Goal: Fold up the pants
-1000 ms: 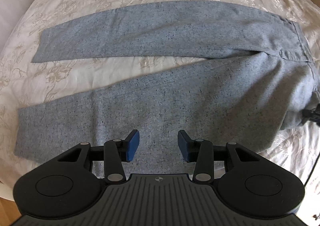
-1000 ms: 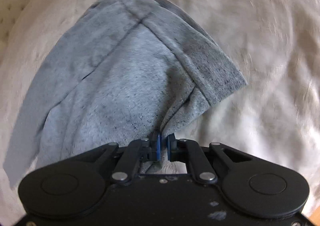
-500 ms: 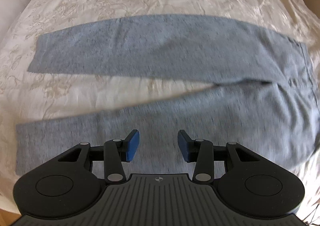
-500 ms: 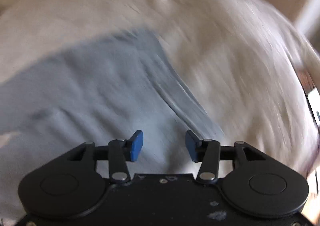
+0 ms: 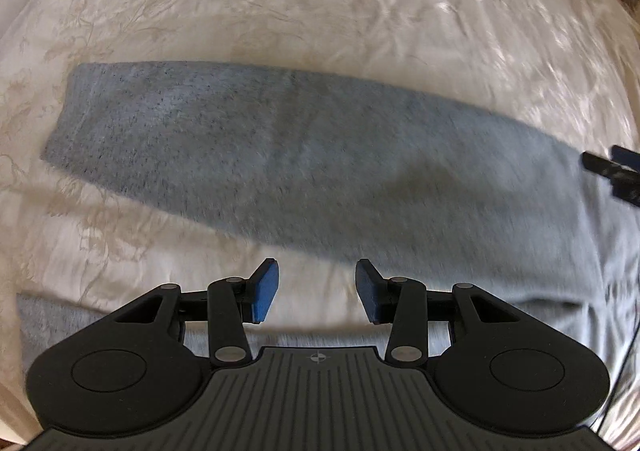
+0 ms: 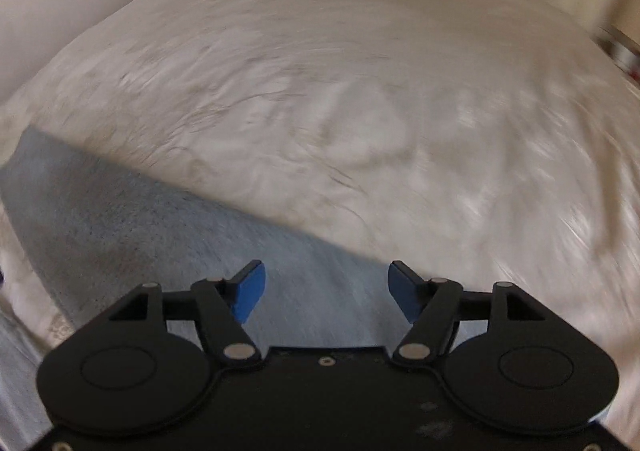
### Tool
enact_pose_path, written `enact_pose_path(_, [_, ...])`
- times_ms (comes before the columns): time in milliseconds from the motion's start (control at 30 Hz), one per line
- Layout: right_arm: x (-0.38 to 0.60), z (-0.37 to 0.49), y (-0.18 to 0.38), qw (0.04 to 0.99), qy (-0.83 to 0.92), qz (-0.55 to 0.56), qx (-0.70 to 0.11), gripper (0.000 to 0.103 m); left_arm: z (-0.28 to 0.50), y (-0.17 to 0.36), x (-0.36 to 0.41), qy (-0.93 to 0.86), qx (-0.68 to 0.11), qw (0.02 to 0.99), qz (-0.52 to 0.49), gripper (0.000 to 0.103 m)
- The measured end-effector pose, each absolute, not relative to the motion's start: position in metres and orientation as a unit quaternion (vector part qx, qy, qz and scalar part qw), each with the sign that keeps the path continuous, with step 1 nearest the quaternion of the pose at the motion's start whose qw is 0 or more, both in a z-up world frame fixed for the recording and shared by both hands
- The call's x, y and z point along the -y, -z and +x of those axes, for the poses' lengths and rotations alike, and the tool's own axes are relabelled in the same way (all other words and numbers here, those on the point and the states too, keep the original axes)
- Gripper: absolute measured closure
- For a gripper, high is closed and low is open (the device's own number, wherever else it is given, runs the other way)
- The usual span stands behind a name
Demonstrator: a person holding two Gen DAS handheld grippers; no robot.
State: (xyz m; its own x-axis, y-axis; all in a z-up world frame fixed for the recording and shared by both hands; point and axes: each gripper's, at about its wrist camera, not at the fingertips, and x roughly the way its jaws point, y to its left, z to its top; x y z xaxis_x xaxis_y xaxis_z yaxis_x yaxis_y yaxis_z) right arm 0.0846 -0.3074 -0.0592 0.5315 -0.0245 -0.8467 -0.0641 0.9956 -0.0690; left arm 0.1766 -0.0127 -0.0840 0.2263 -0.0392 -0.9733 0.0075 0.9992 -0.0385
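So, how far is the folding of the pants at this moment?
Early stage. Done: the grey pants lie spread flat on the white bedspread, legs apart. In hand: nothing; the left gripper and the right gripper are both open and hold no cloth. Left: laying one leg over the other, then folding across the length.

Soft daylight, heavy motion blur, fisheye bending at the edges.

Both wrist views – overhead, sharing pants (image 5: 304,155)
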Motion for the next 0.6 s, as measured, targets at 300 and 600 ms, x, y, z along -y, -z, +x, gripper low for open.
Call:
enact_pose_path(300, [0.286, 0.168, 0.127, 0.819, -0.158, -0.14, -0.533, 0.036, 0.224, 0.109, -0.008, 0.022, -0.632, 0.774, -0.036, 0.061])
enact_pose_path(600, [0.264, 0.122, 0.111, 0.812, -0.201, -0.19, -0.514, 0.096, 0.276, 0.113, -0.022, 0.03, -0.624, 0.773, -0.112, 0.061])
